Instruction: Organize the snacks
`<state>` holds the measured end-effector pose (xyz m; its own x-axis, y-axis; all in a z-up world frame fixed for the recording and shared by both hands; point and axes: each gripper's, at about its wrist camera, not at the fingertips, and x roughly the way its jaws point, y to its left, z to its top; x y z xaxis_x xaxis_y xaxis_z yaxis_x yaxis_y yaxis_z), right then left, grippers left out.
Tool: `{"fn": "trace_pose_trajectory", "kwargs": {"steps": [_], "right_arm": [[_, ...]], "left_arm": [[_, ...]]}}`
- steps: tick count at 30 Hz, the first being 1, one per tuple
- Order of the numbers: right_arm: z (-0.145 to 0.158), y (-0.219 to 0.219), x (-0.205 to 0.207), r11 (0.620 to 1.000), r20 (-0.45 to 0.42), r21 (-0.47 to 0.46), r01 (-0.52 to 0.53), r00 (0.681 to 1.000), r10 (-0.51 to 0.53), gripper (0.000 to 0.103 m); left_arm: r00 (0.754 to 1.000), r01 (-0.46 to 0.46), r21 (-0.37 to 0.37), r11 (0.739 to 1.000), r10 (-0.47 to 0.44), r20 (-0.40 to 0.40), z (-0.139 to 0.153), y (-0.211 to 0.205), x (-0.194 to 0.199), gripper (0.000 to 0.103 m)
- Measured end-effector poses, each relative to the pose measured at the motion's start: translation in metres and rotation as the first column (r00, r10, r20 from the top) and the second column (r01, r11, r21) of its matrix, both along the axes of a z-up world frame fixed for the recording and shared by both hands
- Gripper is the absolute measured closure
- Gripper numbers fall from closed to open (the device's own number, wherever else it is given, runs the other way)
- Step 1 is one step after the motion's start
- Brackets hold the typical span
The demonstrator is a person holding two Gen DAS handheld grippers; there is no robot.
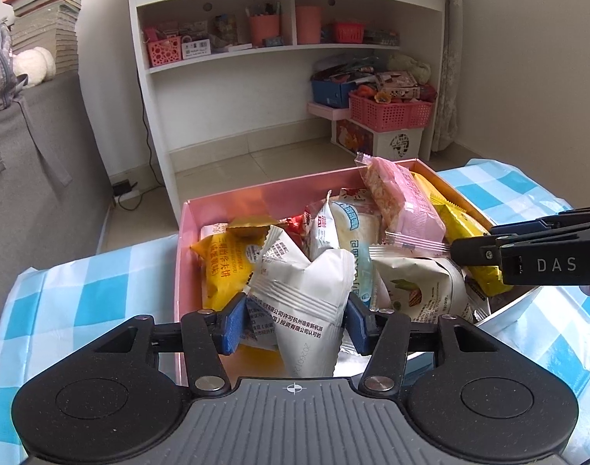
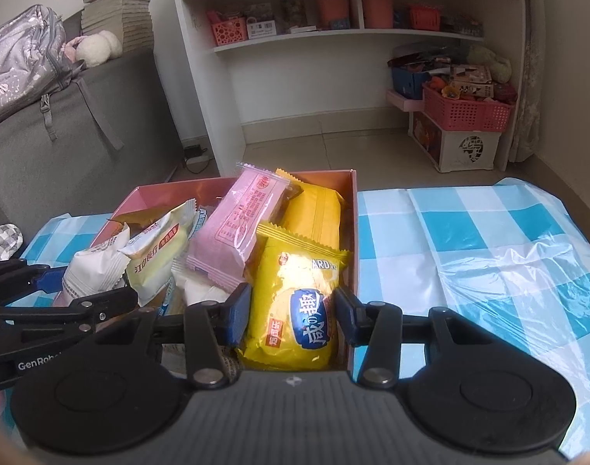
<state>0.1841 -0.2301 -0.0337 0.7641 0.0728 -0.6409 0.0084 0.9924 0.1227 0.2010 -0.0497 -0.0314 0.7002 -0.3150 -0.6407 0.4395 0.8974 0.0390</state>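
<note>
A pink box [image 1: 256, 193] full of snack packets sits on the blue-checked tablecloth [image 1: 81, 294]; it also shows in the right wrist view [image 2: 318, 175]. My left gripper [image 1: 293, 323] has its blue pads on both sides of a white snack packet [image 1: 306, 294] at the box's near edge and is shut on it. My right gripper [image 2: 293, 316] is over the box's right end, its pads on either side of a yellow cracker packet [image 2: 295, 306]; whether they press on it I cannot tell. A pink packet [image 2: 237, 224] lies on top of the pile.
A white shelf unit [image 1: 287, 58] with pink baskets stands on the floor behind the table. A grey sofa [image 2: 62, 147] with a backpack is at the left. Bare tablecloth [image 2: 489, 252] lies to the right of the box.
</note>
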Motion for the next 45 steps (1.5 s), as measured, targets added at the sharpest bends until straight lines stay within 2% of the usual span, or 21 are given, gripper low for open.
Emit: {"fn": "trace_pose_trajectory", "kwargs": {"steps": [3,5,11,19,24,28,38,45], "right_arm": [[0.003,0.001,-0.001,1.0,0.004,0.001,-0.003,1.0,0.003,0.056],[0.006,0.001,-0.002,1.0,0.01,0.012,-0.008,1.0,0.008,0.049],[0.016,0.003,-0.006,1.0,0.028,0.015,-0.019,0.999,0.019,0.034],[0.029,-0.005,-0.017,1.0,0.023,0.016,0.013,1.0,-0.013,0.021],[0.033,-0.012,-0.032,0.999,0.0,0.006,0.04,0.999,-0.04,0.013],[0.032,-0.015,-0.047,0.998,-0.026,-0.001,0.056,0.998,-0.056,0.011],[0.038,0.003,-0.086,0.998,-0.108,-0.037,0.042,0.993,-0.046,0.007],[0.04,0.02,-0.113,0.996,-0.154,-0.076,0.05,0.986,-0.062,0.002]], "left_arm": [[1.0,0.002,-0.011,1.0,-0.002,-0.008,0.001,-0.001,-0.001,0.045],[1.0,0.003,-0.024,1.0,-0.003,-0.01,0.004,-0.001,0.0,0.037],[1.0,0.007,-0.007,1.0,-0.007,0.02,0.018,-0.005,-0.008,0.022],[1.0,-0.026,-0.008,1.0,0.026,0.009,0.038,0.008,-0.024,0.013],[0.997,-0.067,-0.044,0.997,0.065,-0.051,0.043,0.024,-0.038,0.01],[0.99,-0.104,-0.03,0.994,0.101,-0.098,0.044,0.033,-0.056,0.009],[0.952,-0.216,0.043,0.976,0.22,-0.213,0.042,0.041,-0.11,0.007],[0.92,-0.302,0.098,0.948,0.317,-0.228,0.046,0.043,-0.145,0.002]]}}
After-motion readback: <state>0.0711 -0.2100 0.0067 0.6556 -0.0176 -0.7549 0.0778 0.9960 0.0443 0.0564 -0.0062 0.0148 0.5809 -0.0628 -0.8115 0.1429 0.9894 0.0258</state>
